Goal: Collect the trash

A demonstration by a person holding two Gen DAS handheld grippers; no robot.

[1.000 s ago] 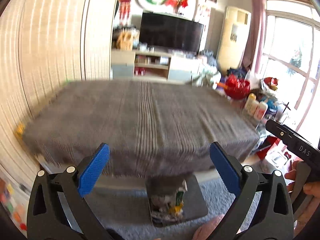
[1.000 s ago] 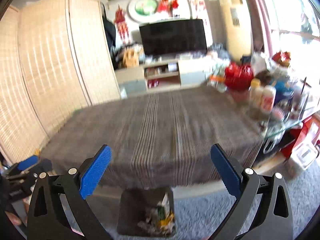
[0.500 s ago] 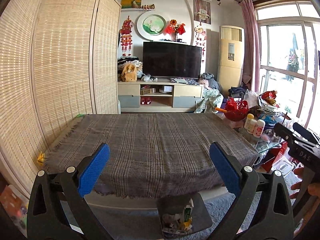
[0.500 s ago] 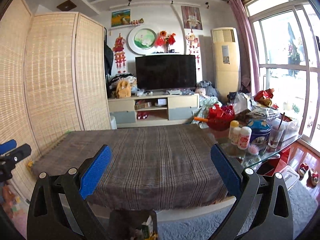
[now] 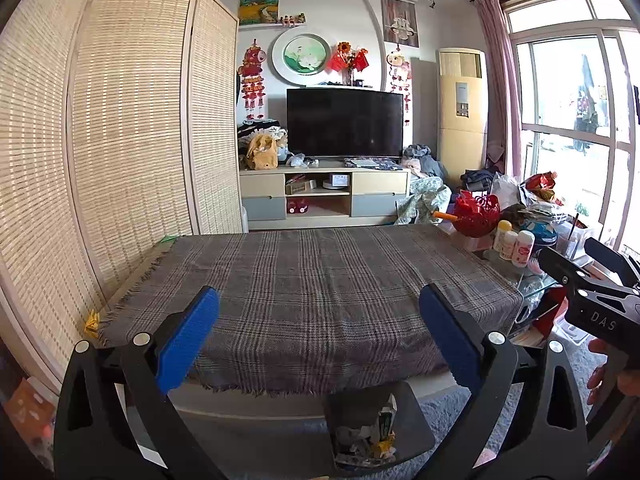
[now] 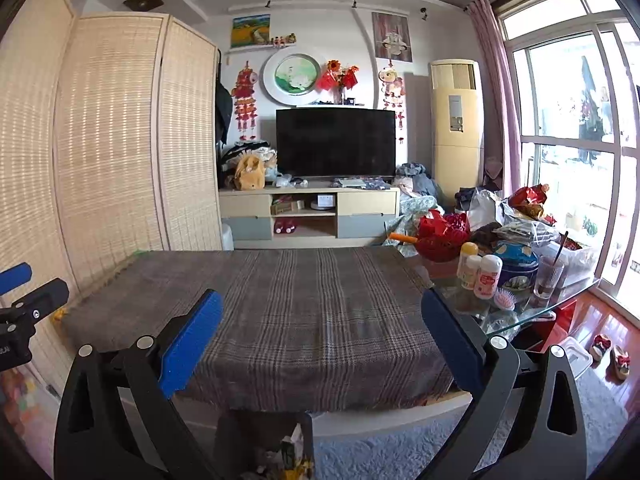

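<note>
A dark bin (image 5: 376, 424) with crumpled wrappers inside stands on the grey rug just in front of the table; its rim (image 6: 264, 436) shows low in the right wrist view too. My left gripper (image 5: 318, 340) hangs open above the table's near edge with nothing between its blue pads. Just as open and bare, my right gripper (image 6: 320, 342) is held over the same edge. The plaid cloth (image 5: 320, 280) on the table carries no loose scraps that I can see. The right tool's black body (image 5: 592, 300) shows at the right of the left wrist view.
A bamboo screen (image 5: 120, 140) lines the left side. Bottles (image 6: 480, 270), a red basket (image 6: 440, 236), a tin and bags crowd the glass table end at the right. A TV stand (image 5: 324, 196) stands behind. A small yellow scrap (image 5: 91, 322) lies by the cloth's left corner.
Both views have tilted upward and steadied: the bin has slid toward the bottom of each frame and more of the wall and ceiling shows. Both grippers have stayed open.
</note>
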